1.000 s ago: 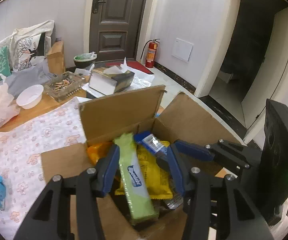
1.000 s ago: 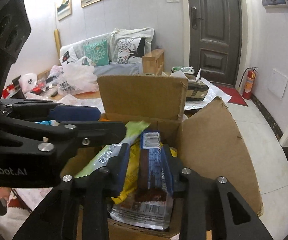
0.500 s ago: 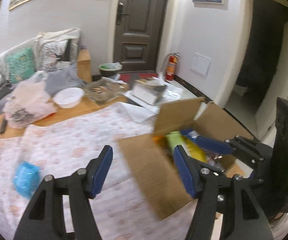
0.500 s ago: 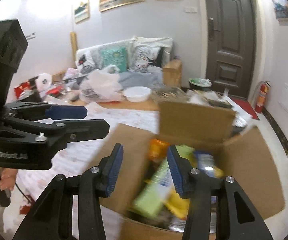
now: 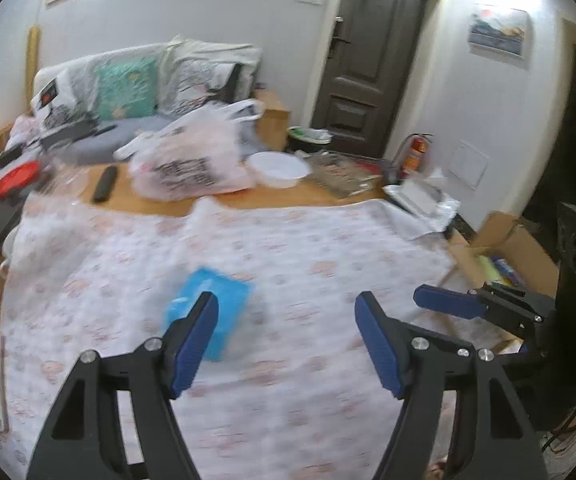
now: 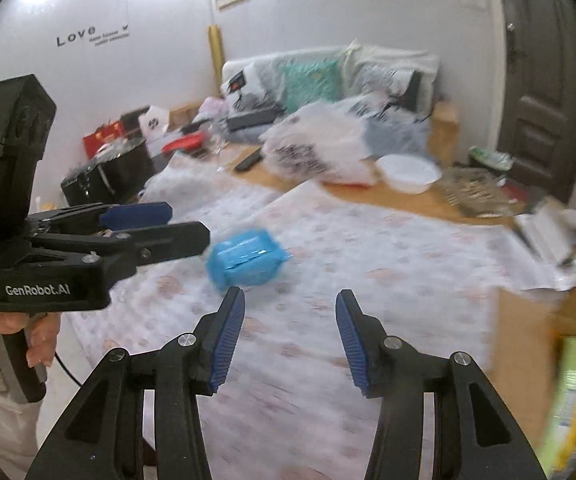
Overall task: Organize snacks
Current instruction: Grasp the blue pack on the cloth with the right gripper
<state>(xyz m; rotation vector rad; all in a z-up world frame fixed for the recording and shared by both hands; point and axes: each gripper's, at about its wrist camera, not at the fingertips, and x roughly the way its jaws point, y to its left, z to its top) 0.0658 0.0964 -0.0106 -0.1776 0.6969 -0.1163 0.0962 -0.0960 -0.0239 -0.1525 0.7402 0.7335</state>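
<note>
Floral tablecloth (image 5: 307, 248), blue snack packet (image 5: 212, 308) just ahead of left gripper (image 5: 286, 340), right gripper (image 6: 289, 332), both spread apart, empty.

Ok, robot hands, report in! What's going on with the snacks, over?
Left gripper open, empty. Right gripper open, empty. Blue snack pack alone on tablecloth, others in cardboard box. Path unobstructed.

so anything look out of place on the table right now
One thing: a blue snack packet lies alone on the patterned tablecloth, apart from the cardboard box at the table's far right, where the other snacks sit. Both the left gripper and right gripper are open and empty. Nothing looks spilled or damaged, though the frames are blurred.
</note>
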